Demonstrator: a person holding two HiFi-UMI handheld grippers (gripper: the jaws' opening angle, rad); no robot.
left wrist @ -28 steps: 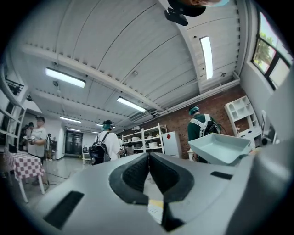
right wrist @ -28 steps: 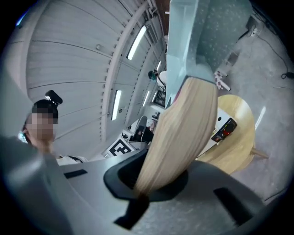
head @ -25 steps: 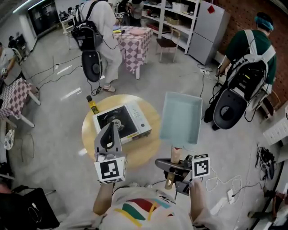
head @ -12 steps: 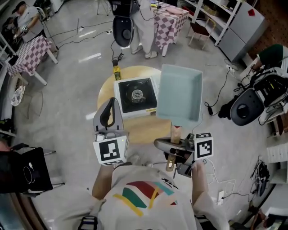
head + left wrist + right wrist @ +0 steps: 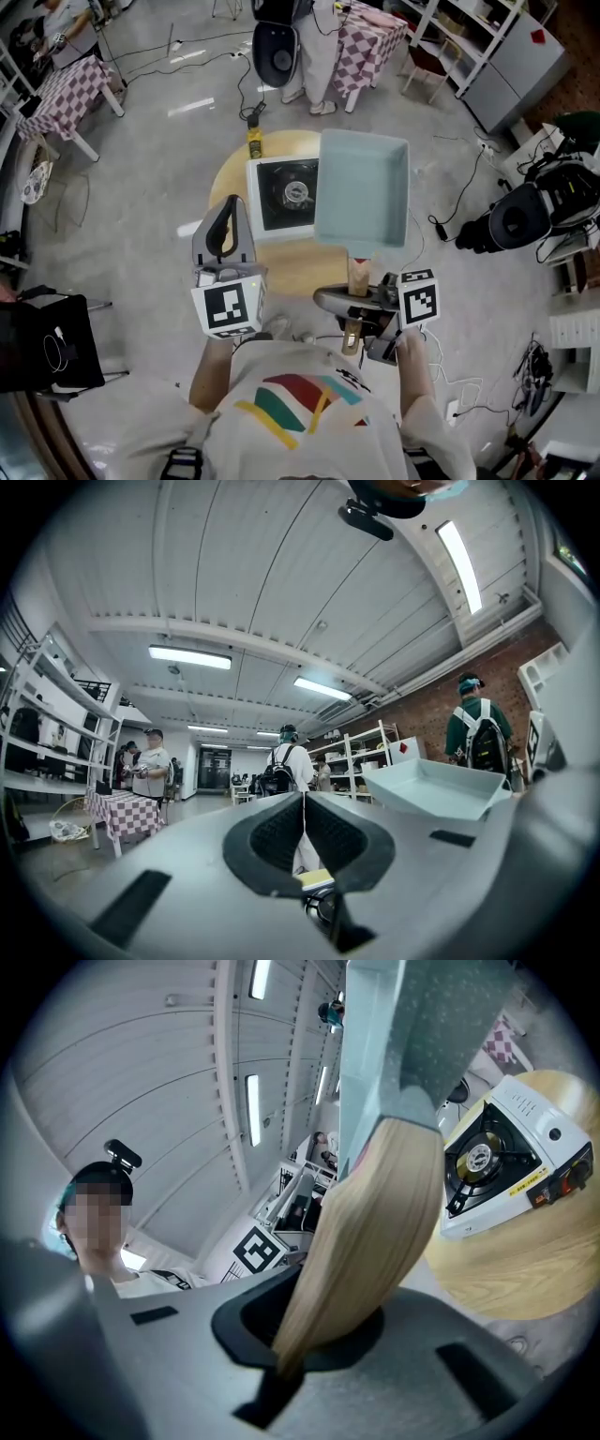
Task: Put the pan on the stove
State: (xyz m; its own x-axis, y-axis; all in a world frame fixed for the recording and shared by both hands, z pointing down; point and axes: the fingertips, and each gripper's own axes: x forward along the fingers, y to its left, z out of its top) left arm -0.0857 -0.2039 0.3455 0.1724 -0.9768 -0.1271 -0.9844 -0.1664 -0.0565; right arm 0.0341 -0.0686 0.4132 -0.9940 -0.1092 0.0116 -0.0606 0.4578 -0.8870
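**Change:** one sec. back the pan (image 5: 361, 183) hung to the right of the stove (image 5: 272, 211), clear of the table (image 5: 281, 267). In the head view it now covers the stove's right part, with its edge close to the burner (image 5: 296, 194).

**Meaning for task:** transfer judged approx. half done. The pan is carried in the air, not set down. It needs more travel left, then lowering.

**Grippers:**
- Right gripper (image 5: 361, 292): clamped on the pan's wooden handle (image 5: 359, 272).
- Left gripper (image 5: 225, 208): jaws pressed together, nothing between them — hovers at the stove's near-left.

**Surroundings:**
- Yellow bottle (image 5: 254, 143) just beside the stove's far-left corner.
- Checked tables (image 5: 370, 28), shelving and other people further off.

**Obstructions:** the burner looks bare, so nothing on the stove blocks placement. The left gripper and bottle sit nr. the approach — keep the pan's edge off both.
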